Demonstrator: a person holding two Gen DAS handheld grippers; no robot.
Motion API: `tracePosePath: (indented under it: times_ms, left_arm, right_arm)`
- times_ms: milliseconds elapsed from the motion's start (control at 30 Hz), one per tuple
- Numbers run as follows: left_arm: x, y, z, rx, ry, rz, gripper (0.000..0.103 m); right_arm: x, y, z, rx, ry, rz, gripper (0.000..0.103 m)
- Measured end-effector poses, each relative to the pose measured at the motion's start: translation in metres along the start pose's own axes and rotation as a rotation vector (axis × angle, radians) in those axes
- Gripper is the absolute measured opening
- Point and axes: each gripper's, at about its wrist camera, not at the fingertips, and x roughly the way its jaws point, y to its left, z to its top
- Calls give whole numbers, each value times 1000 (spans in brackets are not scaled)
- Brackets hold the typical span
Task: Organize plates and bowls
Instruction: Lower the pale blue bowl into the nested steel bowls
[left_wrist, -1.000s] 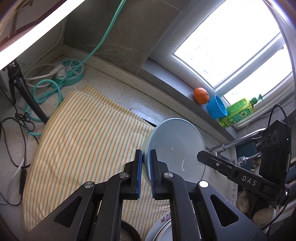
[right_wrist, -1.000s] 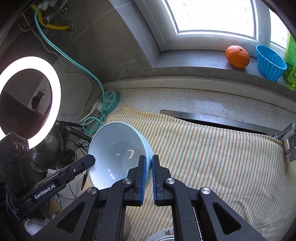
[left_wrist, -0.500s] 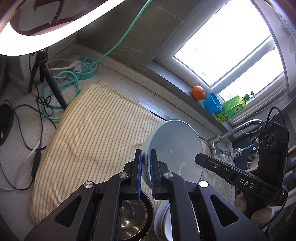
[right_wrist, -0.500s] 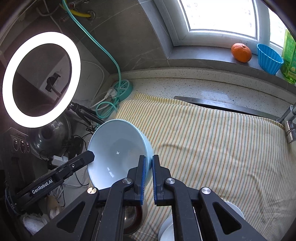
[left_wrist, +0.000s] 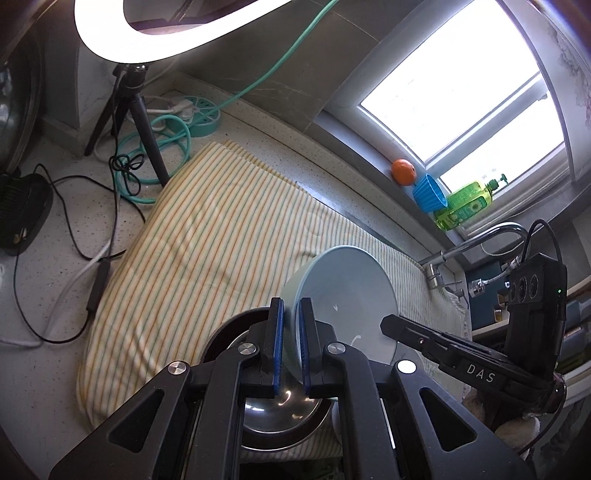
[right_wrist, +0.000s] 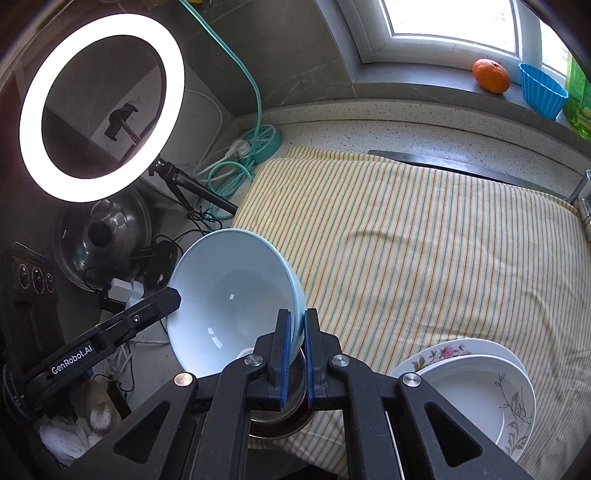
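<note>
Both my grippers, left (left_wrist: 289, 343) & right (right_wrist: 298, 354), pinch opposite rims of the blue bowl (right_wrist: 232, 295); next, I judge: lower it level into the steel bowl (left_wrist: 284, 410) just below my fingers.

The left gripper (left_wrist: 289, 341) fills the lower middle of its frame, blue pads (left_wrist: 277, 345) pinched on a rim. The right gripper (right_wrist: 296, 352) sits at the lower centre of its own frame, also clamped. Each gripper's black body crosses the other's view, lower right and lower left.
</note>
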Motion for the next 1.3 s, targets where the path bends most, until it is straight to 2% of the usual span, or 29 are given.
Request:
tracePosePath:
  times_ms: [567,1300]
  left_arm:
    - [1,20,-34,1,60,26,6]
    - [14,35,-44,6,124,45,6]
  right_arm:
    - [22,5,-41,26,44,-19,7]
    - [43,4,-57,48,72,-44,7]
